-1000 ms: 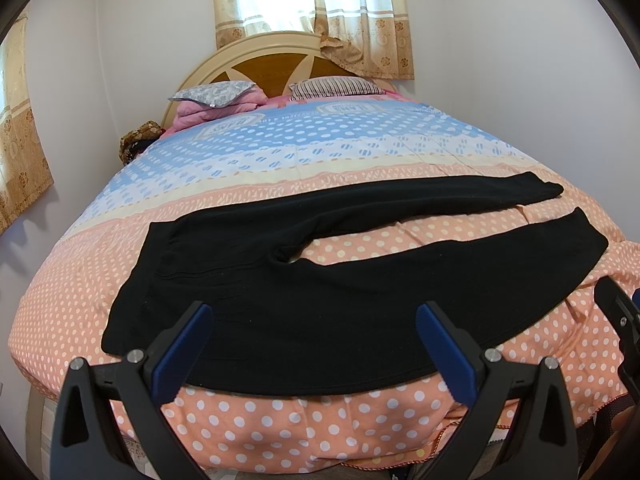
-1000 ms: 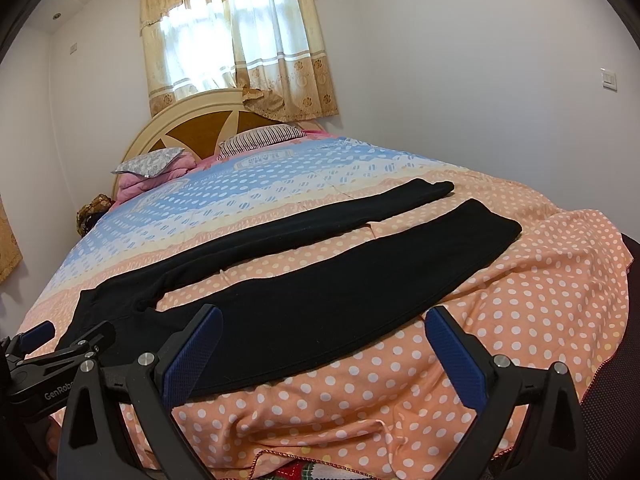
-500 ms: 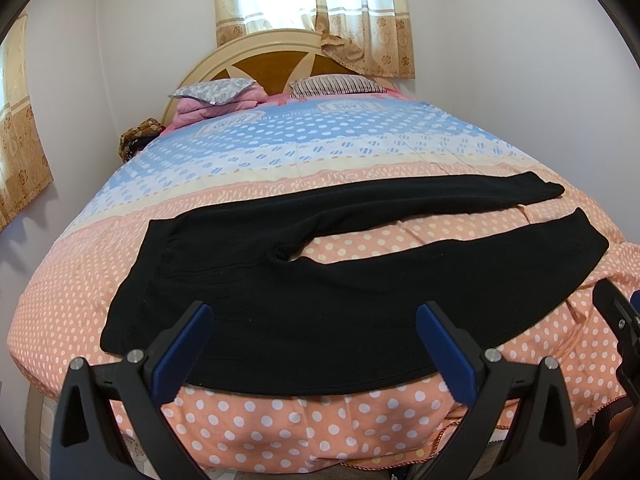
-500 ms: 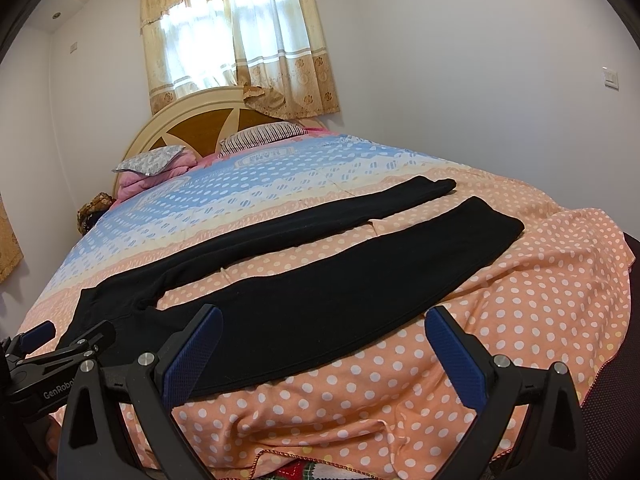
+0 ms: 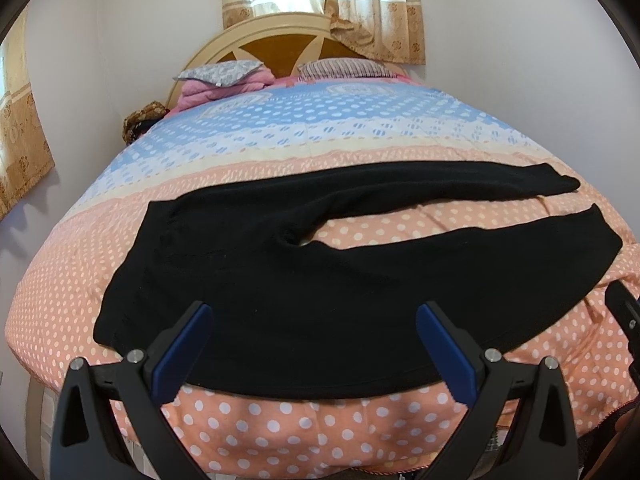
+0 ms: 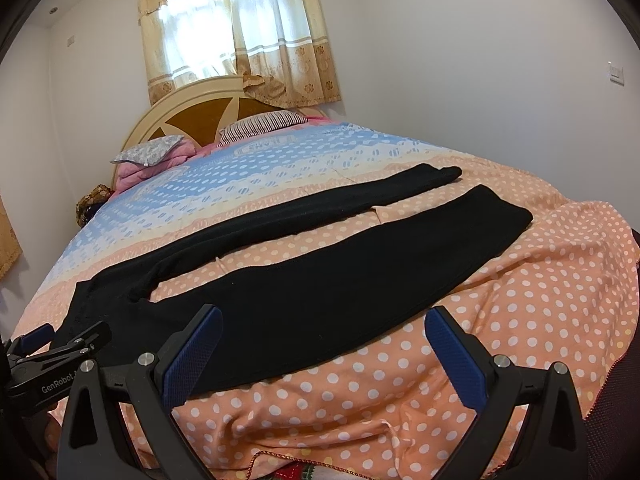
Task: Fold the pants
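Black pants (image 5: 280, 280) lie flat across the foot of the bed, waist at the left, both legs spread apart and running right. They also show in the right wrist view (image 6: 320, 280). My left gripper (image 5: 314, 340) is open and empty, hovering near the pants' near edge below the waist and thigh. My right gripper (image 6: 320, 344) is open and empty, near the lower leg's near edge. The left gripper (image 6: 52, 356) shows at the left edge of the right wrist view.
The bed has a polka-dot cover (image 5: 280, 432), orange near me and blue further back. Pillows (image 5: 224, 74) and a rounded headboard (image 5: 276, 40) stand at the far end under a curtained window. Walls stand on both sides.
Both grippers have crept slightly forward toward the pants. The pants have not moved and both grippers stay open.
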{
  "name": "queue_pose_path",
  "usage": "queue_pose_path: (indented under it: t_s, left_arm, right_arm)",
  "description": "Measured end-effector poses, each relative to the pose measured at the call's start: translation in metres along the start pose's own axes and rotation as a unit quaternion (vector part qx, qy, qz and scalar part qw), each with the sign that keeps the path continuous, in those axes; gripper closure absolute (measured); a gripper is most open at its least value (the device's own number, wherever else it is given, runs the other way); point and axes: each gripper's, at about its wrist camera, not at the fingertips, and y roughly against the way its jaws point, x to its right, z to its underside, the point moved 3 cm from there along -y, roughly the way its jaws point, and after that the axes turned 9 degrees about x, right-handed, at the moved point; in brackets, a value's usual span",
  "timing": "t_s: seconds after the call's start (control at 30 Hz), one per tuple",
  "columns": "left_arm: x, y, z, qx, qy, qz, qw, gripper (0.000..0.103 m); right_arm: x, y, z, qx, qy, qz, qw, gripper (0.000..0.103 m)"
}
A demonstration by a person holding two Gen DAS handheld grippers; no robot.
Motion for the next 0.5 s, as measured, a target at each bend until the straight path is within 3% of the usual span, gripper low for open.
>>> queue_pose_path:
  t_s: [0.23,0.5]
  left_arm:
    - [-0.037,-0.035,-0.006,0.014,0.033,0.0,0.9994,0.0]
    - [-0.155,-0.079,-0.051,-0.012,0.054,-0.092,0.9942,0.001]
  right_arm:
    - [-0.009,-0.03,-0.003,-0.019,0.022,-0.012,1.0,0.001]
    - [-0.036,-0.085,-0.02,-0.044,0.043,-0.05,0.997,0.002]
